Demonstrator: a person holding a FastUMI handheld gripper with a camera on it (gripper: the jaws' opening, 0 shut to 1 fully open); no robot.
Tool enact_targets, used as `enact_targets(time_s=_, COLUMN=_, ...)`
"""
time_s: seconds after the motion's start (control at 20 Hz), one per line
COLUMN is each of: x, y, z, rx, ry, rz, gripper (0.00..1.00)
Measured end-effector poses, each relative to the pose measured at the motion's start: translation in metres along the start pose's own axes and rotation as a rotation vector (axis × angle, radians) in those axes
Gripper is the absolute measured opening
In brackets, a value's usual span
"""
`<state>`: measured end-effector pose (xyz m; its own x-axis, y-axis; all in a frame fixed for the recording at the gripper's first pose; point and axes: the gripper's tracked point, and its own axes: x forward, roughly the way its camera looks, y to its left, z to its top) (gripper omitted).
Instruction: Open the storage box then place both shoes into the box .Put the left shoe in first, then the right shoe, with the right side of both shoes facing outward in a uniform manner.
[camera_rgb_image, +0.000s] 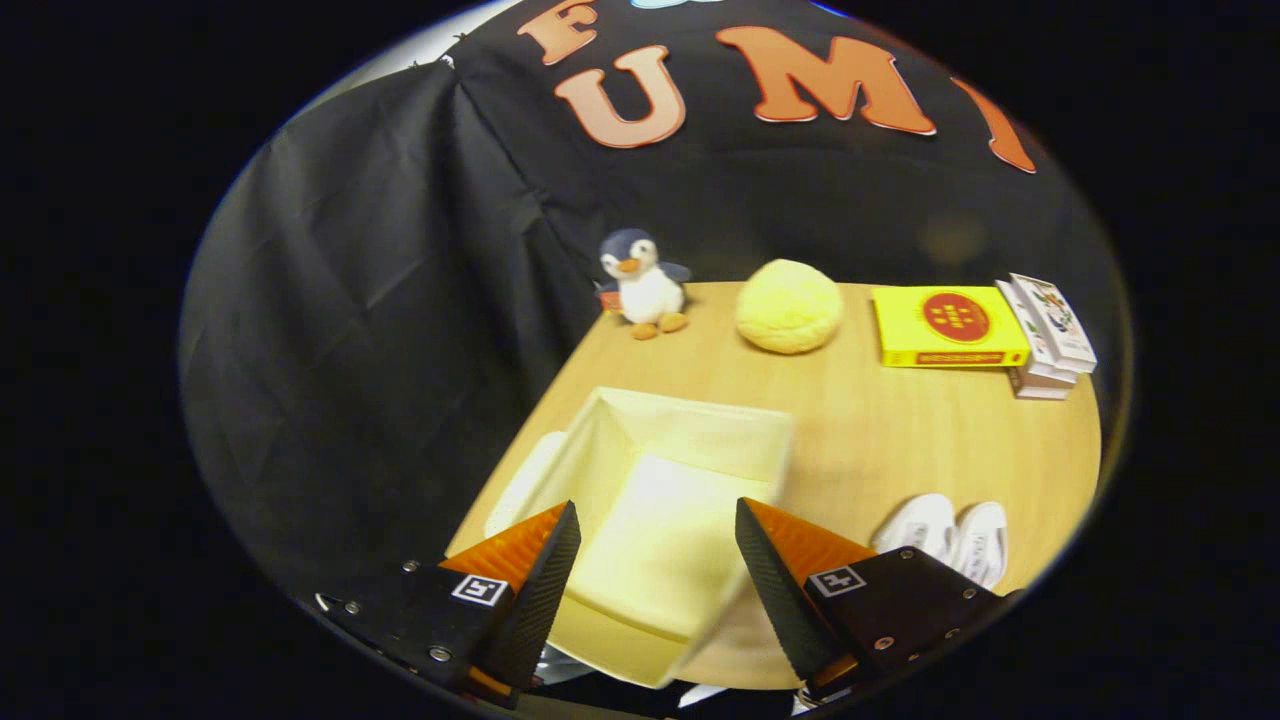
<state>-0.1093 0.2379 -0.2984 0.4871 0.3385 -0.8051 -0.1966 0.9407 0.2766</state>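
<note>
Gripper (658, 560) spread wide, holding nothing. Open cream storage box (690, 440) between and just ahead of fingers; white shoes (945, 535) right of box.

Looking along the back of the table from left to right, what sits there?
Toy penguin → yellow ball → yellow book → stack of small boxes. The open gripper hovers over the open storage box.

Lighting: warm, dim overall; table (900, 440) lit, cloth backdrop dark. Glare: washes out open box (660, 520). Blur: box edges soft. Distortion: strong fisheye bend twd rim.
</note>
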Motion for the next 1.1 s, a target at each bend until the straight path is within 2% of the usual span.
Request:
enact_targets(time_s=0.35, x=-0.02, y=-0.131, z=-0.061, rx=0.076, ry=0.064, rz=-0.185, gripper=0.91)
enact_targets(time_s=0.55, x=-0.02, y=-0.175, z=-0.104, rx=0.084, ry=0.13, rz=-0.228, gripper=0.85)
enact_targets(time_s=0.7, x=-0.016, y=-0.191, z=-0.134, rx=0.093, ry=0.18, rz=-0.24, gripper=0.74)
enact_targets(time_s=0.9, x=0.003, y=-0.217, z=-0.148, rx=0.019, ry=0.163, rz=-0.311, gripper=0.64)
enact_targets(time_s=1.0, x=0.012, y=-0.228, z=-0.155, rx=0.004, ry=0.177, rz=-0.352, gripper=0.51)
enact_targets(time_s=1.05, x=0.016, y=-0.23, z=-0.155, rx=0.008, ry=0.171, rz=-0.362, gripper=0.47)
enact_targets(time_s=1.1, x=0.021, y=-0.235, z=-0.152, rx=0.009, ry=0.148, rz=-0.383, gripper=0.37)
